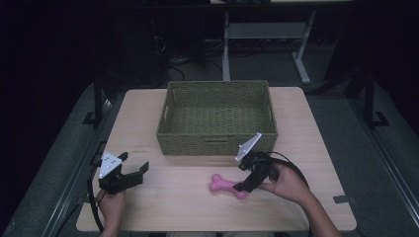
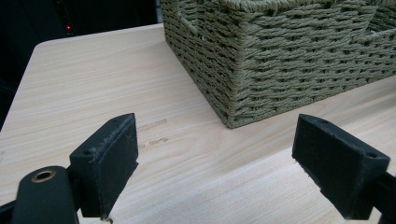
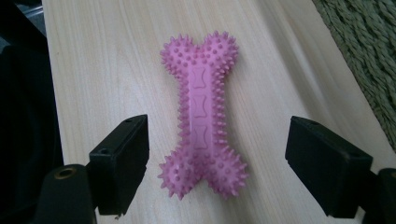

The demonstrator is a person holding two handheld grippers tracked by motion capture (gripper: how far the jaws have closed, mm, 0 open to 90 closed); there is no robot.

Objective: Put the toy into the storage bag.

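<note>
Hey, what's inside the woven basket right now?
The green woven basket looks empty: its bare woven floor shows in the high view. The strip just behind the near wall is hidden. The pink bone toy lies outside on the table, between the right gripper's open jaws.

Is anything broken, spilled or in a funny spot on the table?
Nothing looks broken or spilled. The pink spiky bone toy lies flat on the table, in front of the woven basket, not in it. The right claw is open around it. The left claw is open over bare wood, where two faint scuff marks show.
</note>
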